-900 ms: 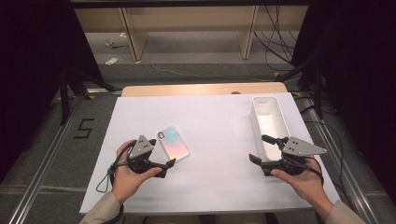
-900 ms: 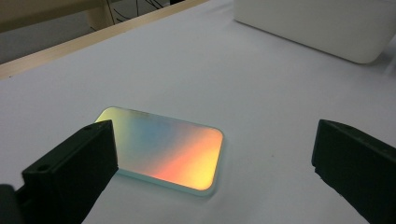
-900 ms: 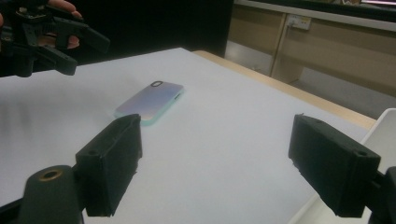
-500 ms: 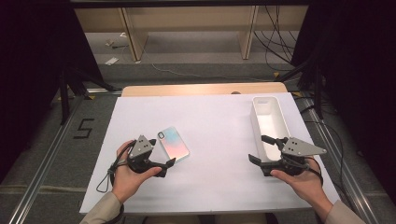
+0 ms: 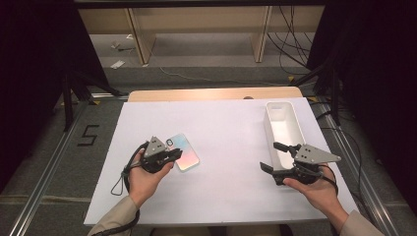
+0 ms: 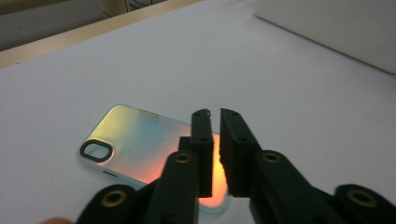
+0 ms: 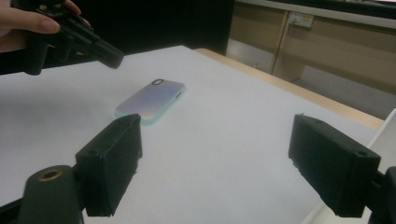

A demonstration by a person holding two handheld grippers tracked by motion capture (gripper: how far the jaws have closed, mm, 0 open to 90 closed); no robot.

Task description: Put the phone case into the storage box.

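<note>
The phone case (image 5: 183,153) lies flat on the white sheet (image 5: 221,128), left of centre, camera hole toward the far side, its iridescent back up. The left gripper (image 5: 172,155) hovers at the case's near-left edge, jaws together with only a sliver between them and nothing in it; in the left gripper view (image 6: 214,140) the tips hang over the case's (image 6: 140,142) near end. Well apart on the right, the right gripper (image 5: 273,157) has jaws spread wide and empty, just beside the near end of the white bin (image 5: 282,125).
</note>
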